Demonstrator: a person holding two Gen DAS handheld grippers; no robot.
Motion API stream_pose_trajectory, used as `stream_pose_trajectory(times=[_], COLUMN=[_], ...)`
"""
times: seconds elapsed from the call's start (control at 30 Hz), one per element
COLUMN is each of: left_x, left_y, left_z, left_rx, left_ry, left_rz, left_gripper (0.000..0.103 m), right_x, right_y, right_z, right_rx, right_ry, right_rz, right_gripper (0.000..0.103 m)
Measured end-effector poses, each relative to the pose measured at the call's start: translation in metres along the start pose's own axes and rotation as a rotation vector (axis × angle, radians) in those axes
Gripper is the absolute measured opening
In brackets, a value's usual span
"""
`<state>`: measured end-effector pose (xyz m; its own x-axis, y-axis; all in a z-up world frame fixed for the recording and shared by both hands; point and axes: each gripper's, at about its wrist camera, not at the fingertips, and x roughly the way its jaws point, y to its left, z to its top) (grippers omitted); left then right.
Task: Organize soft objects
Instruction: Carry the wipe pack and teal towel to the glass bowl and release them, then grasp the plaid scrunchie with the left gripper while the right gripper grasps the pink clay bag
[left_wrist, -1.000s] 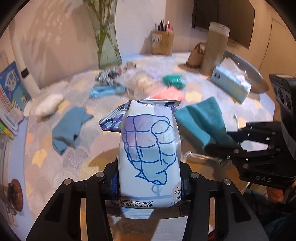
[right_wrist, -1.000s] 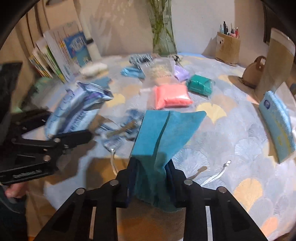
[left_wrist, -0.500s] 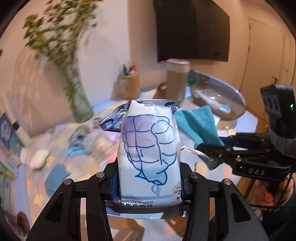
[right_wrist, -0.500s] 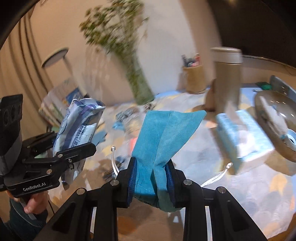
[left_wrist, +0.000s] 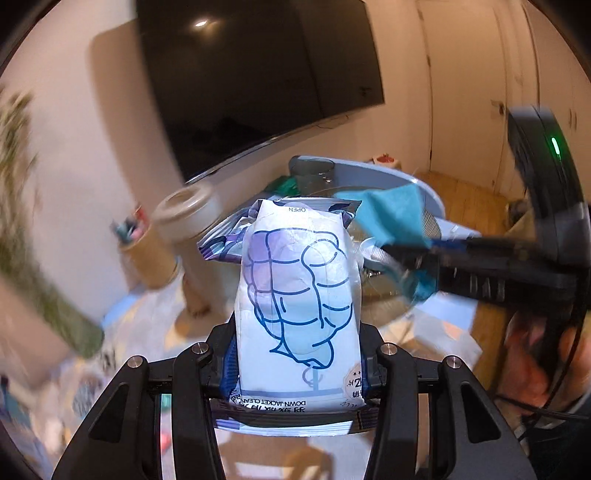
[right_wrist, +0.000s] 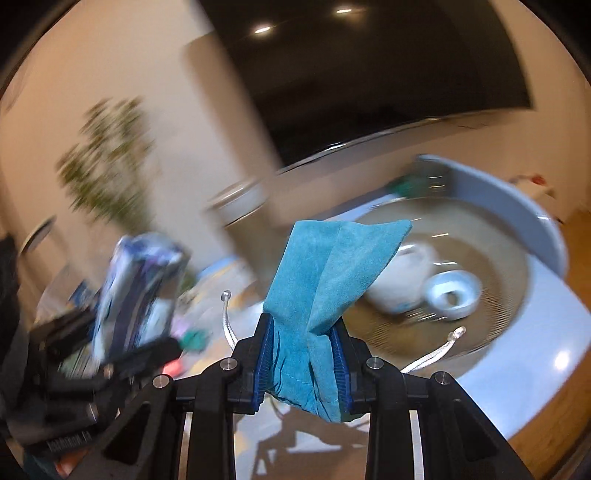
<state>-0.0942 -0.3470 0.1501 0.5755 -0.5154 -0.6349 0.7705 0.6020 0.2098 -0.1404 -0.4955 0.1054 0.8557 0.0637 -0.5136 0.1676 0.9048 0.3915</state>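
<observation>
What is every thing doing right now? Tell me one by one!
Left tongs: shut on the wipes pack.
Wipes pack: held up, "OPEN" flap end pointing away.
Right tongs: shut on the teal pouch.
Teal pouch: pinched, top sticking up, white cords dangling.
Round basket: some things inside, blurry.

Left wrist view: looks forward along the left gripper (left_wrist: 298, 354), tilted downward, with the wipes packet (left_wrist: 298, 306) close before the lens. Right wrist view: looks along the right gripper (right_wrist: 302, 360), likewise tilted downward, the teal cloth (right_wrist: 325, 291) close ahead. Both views share the round basin (left_wrist: 413, 181) beyond the fingertips, the dark screen (right_wrist: 369, 74) above it, and each other's gripper at one side.
</observation>
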Motion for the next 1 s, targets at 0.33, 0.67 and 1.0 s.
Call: stream_pose_trajectory(times=[0.33, 0.67, 1.0], left_x=[0.107, 0.105, 0.018], left_y=[-0.021, -0.023, 0.02], left_z=[0.056, 0.057, 0.013], left_rx=[-0.003, -0.041, -0.129], left_ry=[0.067, 0.09, 0.002], left_rz=[0.001, -0.134, -0.115], left_gripper=[0.047, 0.076, 0.076], right_x=[0.043, 0.055, 0.008], right_y=[-0.085, -0.122, -0.104], right_z=[0.061, 0.066, 0.044], right_rx=[0.124, 0.255, 0.281], right_ry=[0.063, 0.133, 0.088], right_rz=[-0.2, -0.197, -0.15], right_gripper=[0.029, 0.072, 0.073])
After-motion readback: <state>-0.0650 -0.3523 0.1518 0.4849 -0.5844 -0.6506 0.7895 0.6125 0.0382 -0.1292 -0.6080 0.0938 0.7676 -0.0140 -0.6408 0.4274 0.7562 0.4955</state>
